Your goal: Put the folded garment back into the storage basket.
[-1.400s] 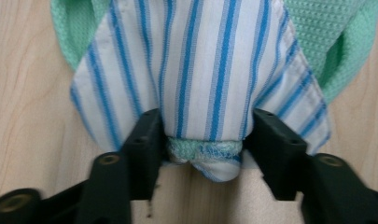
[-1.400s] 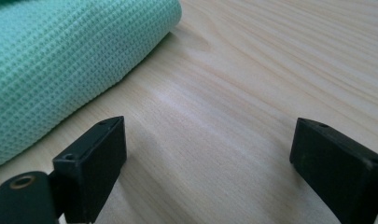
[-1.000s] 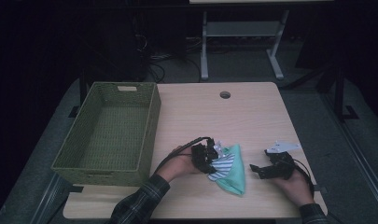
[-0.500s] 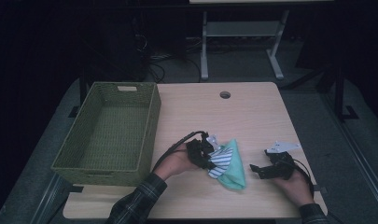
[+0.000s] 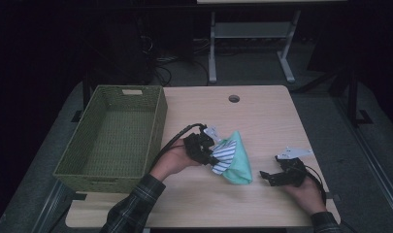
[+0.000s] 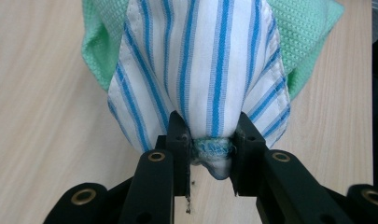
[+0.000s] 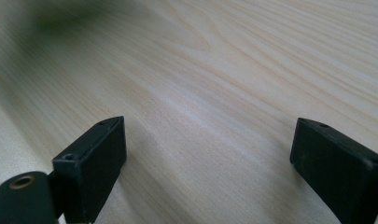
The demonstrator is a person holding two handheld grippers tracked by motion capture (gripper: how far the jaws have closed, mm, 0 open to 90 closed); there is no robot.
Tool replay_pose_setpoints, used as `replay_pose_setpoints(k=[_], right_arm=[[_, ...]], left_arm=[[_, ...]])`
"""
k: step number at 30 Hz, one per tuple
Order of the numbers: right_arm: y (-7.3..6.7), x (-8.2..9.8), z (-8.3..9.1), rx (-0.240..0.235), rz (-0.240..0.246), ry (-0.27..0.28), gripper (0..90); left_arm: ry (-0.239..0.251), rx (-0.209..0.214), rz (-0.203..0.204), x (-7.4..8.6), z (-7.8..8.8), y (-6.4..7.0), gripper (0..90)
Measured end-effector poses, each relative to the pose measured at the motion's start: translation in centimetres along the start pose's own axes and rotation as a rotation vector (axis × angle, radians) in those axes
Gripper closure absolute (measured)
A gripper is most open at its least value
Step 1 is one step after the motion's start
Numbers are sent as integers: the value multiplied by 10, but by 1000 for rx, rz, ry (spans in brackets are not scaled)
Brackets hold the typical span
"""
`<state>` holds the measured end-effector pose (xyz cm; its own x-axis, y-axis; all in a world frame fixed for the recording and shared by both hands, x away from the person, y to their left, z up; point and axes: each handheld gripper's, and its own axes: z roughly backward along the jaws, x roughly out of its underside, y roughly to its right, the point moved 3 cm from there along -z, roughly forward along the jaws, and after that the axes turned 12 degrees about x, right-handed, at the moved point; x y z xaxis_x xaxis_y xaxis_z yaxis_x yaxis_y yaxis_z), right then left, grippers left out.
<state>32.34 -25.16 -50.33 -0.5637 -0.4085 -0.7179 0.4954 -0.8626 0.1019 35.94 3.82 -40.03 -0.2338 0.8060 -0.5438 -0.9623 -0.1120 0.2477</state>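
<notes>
While clamping striped cloth (image 6: 210, 70), left gripper (image 5: 207, 151) tilts rightward.

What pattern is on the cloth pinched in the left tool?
White with blue stripes, clearest in the left gripper view.

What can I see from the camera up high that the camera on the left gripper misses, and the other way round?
The high view alone takes in the green woven basket, the right gripper with its jaws standing open over bare wood, and the person's sleeves. The left gripper view alone shows the close detail: the jaws pinch a bunched, frayed hem of the striped cloth, with its stitching and the weave of the green cloth behind it. Both show the left gripper holding the striped cloth, the green cloth and the wooden table.
</notes>
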Motion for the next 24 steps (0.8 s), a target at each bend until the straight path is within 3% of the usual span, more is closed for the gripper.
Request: replay_pose_setpoints(k=[13, 24], right_arm=[[0, 0, 0, 0, 2, 1, 100], [0, 0, 0, 0, 0, 2, 100]], left_arm=[[13, -19, 30, -1, 39, 2, 723], [14, -63, 38, 1, 73, 5, 722]])
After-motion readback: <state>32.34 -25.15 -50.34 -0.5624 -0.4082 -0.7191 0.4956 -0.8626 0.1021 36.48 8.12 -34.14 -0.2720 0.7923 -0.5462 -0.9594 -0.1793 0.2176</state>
